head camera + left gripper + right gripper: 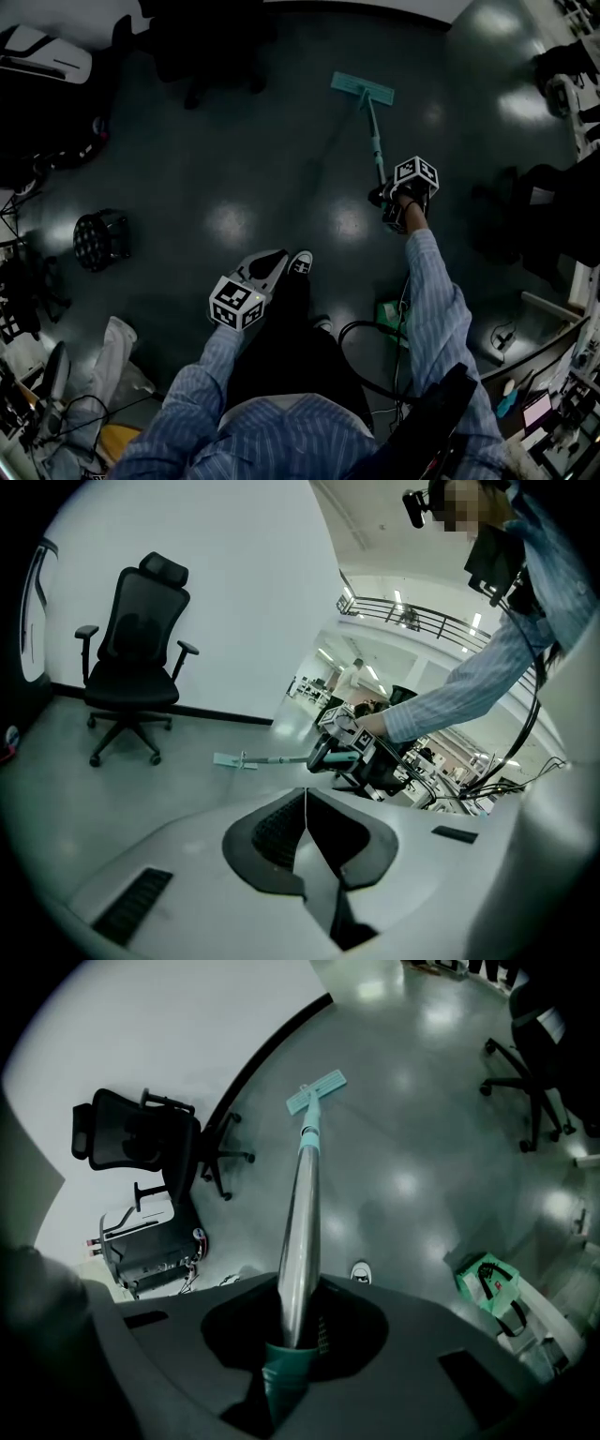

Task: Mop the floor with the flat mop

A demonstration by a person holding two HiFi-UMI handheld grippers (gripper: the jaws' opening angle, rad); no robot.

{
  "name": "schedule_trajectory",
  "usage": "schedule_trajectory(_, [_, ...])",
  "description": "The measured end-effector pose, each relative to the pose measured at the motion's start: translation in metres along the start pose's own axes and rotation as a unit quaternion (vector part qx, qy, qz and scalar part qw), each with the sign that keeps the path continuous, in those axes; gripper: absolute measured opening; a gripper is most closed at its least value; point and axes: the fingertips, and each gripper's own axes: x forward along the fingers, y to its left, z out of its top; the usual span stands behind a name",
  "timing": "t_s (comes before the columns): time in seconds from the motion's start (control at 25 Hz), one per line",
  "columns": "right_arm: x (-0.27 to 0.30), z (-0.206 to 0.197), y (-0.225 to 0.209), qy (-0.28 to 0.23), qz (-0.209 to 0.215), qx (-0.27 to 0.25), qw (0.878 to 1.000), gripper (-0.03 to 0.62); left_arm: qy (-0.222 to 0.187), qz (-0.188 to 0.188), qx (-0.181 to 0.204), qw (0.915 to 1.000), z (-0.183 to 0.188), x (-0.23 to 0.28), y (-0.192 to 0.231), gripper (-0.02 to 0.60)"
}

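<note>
The flat mop has a teal head [362, 87] lying flat on the dark glossy floor, far ahead of me, and a long handle [376, 142] that slopes back to my right gripper [397, 201]. In the right gripper view the silver handle [300, 1232] runs up from between the jaws to the mop head [316, 1092], and the right gripper [291, 1344] is shut on the handle's teal grip. My left gripper [265, 269] hangs low in front of my legs, apart from the mop. Its jaws meet with nothing between them [305, 822]. It looks across at the mop head [230, 759] and the right gripper [343, 749].
A black office chair [136, 667] stands by the white wall beyond the mop. A green bag [392, 314] and cables lie on the floor by my right foot. A round black object [98, 239] sits at the left. Another chair [530, 1072] and desks stand at the right.
</note>
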Motion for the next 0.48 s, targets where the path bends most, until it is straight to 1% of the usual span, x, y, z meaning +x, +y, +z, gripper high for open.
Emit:
schedule_trajectory(0.12, [0.003, -0.047, -0.017, 0.004, 0.013, 0.007, 1.000, 0.054, 0.000, -0.002, 0.007, 1.0000, -0.008, -0.013, -0.021, 0.008])
schedule_trajectory(0.28, [0.008, -0.111, -0.045, 0.006, 0.033, 0.016, 0.999, 0.054, -0.006, -0.002, 0.008, 0.9999, -0.024, -0.030, -0.051, 0.008])
schedule_trajectory(0.48, [0.011, -0.195, -0.088, 0.015, 0.025, 0.007, 1.000, 0.054, -0.009, -0.007, 0.021, 0.9997, -0.052, -0.051, -0.093, 0.008])
